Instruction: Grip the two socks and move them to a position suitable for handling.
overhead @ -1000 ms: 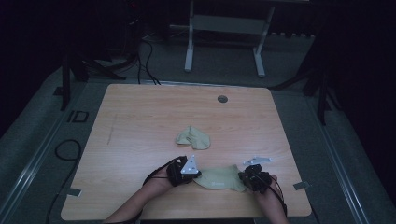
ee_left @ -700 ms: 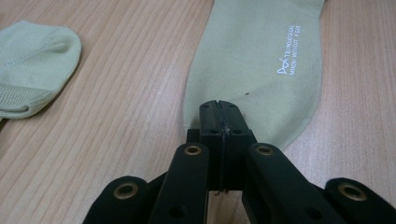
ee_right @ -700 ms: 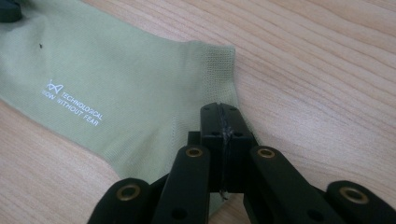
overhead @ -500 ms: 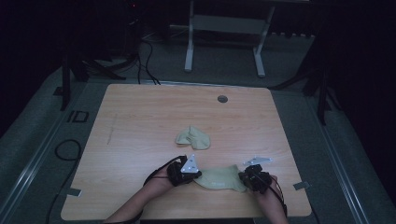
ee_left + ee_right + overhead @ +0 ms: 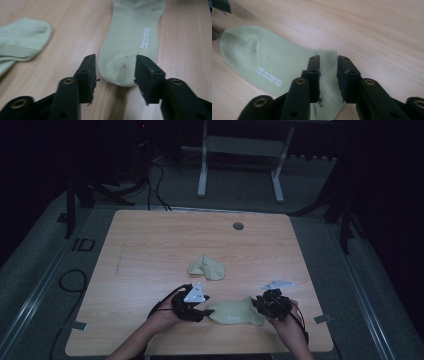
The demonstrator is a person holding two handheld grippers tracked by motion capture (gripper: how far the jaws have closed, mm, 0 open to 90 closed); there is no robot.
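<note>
In the high view, a person holds 2 grippers low over the near part of a wooden table (image 5: 150, 245). The left gripper (image 5: 204, 307) is at the toe end of a flat green sock (image 5: 235, 312), and the right gripper (image 5: 259, 303) is at the other end of the same sock. A second, crumpled sock (image 5: 207, 268) lies beyond the 2 grippers, apart from them, closer to the left one. Farther away, a small round hole cover (image 5: 238, 226) sits near the far edge of the table.

In the left gripper view, the left gripper (image 5: 114, 71) is released: its 2 jaws stand wide apart, one on each side of the rounded toe of the flat sock (image 5: 132, 37). The toe lies on the table between them, and the jaws do not press it. The sock stretches away from the gripper and carries small white print. The crumpled sock (image 5: 20, 41) lies ahead on the left side of this gripper.

In the right gripper view, the right gripper (image 5: 328, 66) has its jaws parted with a narrow gap, directly over the cuff end of the flat sock (image 5: 262, 62). Fabric shows between and under the jaws, but no pinch is seen. The toe of the sock points away to the left.
</note>
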